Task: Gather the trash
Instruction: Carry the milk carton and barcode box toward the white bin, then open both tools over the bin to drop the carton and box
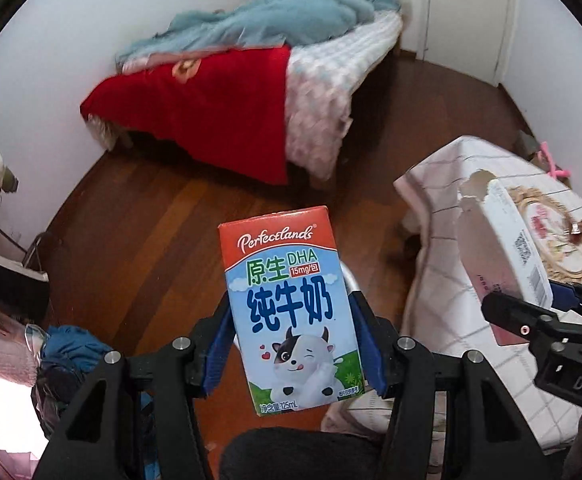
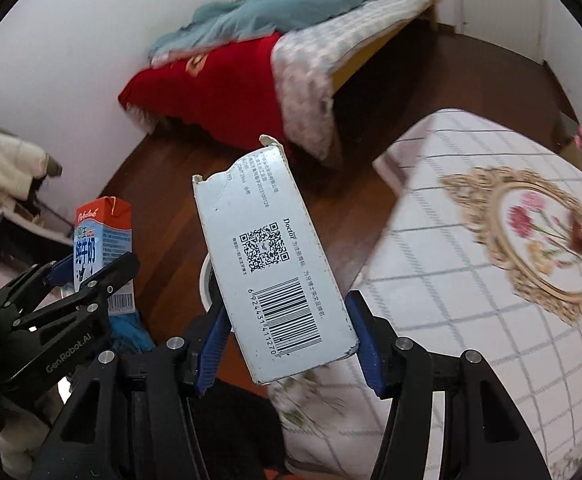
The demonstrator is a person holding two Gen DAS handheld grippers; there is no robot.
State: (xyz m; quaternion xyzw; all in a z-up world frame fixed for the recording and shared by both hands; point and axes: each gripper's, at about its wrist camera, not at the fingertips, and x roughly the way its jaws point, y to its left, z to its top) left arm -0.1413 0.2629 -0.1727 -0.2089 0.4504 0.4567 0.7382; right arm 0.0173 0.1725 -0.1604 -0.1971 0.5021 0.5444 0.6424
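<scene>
Milk carton: the milk carton (image 1: 291,312) is held upright between the blue pads (image 1: 221,344) of the left gripper (image 1: 293,344), clamped at its lower half so the printed face and top stand clear beyond the fingertips.
Left gripper: the jaws are set about half apart, closed on the carton's two narrow sides; no slack is seen.
Torn box: the torn box (image 2: 275,264), white with a barcode and a ragged far end, is pinched by its near end between the pads (image 2: 213,344) of the right gripper (image 2: 287,348), tilted slightly left.
Right gripper: the jaws are likewise set midway, gripped across the box's width.
Why held so: both pieces are judged to be carried off as trash, each gripped low so that it is steadied.
Beyond the fingers: wooden floor (image 1: 163,216) is seen past the fingertips, and a bed (image 1: 227,104) further on.
Right of the fingers: a table under a checked cloth (image 2: 471,280) is seen, with an embroidered mat (image 2: 539,240) on it.
Bin: none is identified with certainty.
</scene>
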